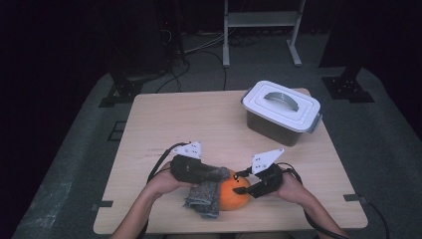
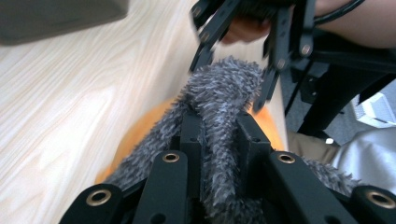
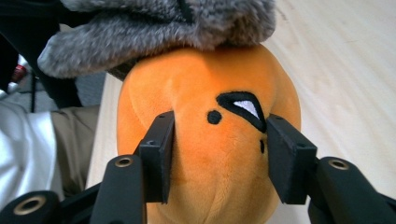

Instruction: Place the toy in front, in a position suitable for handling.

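An orange plush toy with a stitched black-and-white eye rests near the front edge of the table. My right gripper comes in from the right. Its pads press into the toy's sides, so it is shut on the toy. My left gripper reaches in from the left, shut on a fold of grey fuzzy cloth. The cloth lies over the top of the toy, and its loose end hangs onto the table to the toy's left. Orange plush peeks out under the cloth.
A grey bin with a white latched lid stands at the table's back right. The wooden table has bare room on its left and middle. Behind it on the floor are cables and a white metal frame.
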Tool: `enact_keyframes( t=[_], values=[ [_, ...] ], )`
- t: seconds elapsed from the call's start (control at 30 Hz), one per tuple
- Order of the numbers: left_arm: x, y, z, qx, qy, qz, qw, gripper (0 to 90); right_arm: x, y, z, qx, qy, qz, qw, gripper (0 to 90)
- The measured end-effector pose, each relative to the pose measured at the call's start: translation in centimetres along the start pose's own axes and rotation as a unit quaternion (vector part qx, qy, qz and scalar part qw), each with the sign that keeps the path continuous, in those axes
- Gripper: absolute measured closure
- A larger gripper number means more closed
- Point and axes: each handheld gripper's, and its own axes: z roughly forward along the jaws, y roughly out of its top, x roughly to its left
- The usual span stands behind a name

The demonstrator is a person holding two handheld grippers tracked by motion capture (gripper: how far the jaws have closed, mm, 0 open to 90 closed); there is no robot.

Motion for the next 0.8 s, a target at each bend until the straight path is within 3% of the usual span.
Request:
enact_keyframes(
  t=[0.1,0.17,0.3,0.4,0.53,0.63,0.8],
  values=[
    [0.3,-0.6,-0.1,0.008,-0.001,-0.011,0.9999,75.8,-0.2,0.0,-0.8,0.007,-0.024,-0.013,0.9996,47.9],
    [0.2,-0.9,0.4,0.013,-0.005,-0.012,0.9998,75.8,-0.4,0.1,-1.2,0.006,-0.028,-0.005,0.9996,45.5],
    [-0.2,-1.2,1.1,0.023,-0.016,-0.011,0.9995,75.8,-0.7,0.2,-1.0,0.0,-0.013,0.025,0.9996,28.5],
    [-0.8,-1.3,1.4,0.033,-0.036,-0.009,0.9988,75.7,-1.2,0.0,-0.9,-0.002,0.002,0.053,0.9986,21.3],
    [-0.9,-1.1,1.3,0.034,-0.035,-0.003,0.9988,75.2,-1.5,-0.6,-0.1,-0.003,0.018,0.079,0.9967,22.0],
    [-0.6,-0.5,1.0,0.018,-0.03,-0.004,0.9994,75.4,-1.0,-0.8,0.1,-0.014,0.011,0.06,0.9981,31.4],
    [-0.5,1.3,1.0,0.006,-0.023,0.01,0.9997,75.4,0.2,-0.4,0.3,-0.015,0.007,0.016,0.9997,36.4]
  ],
)
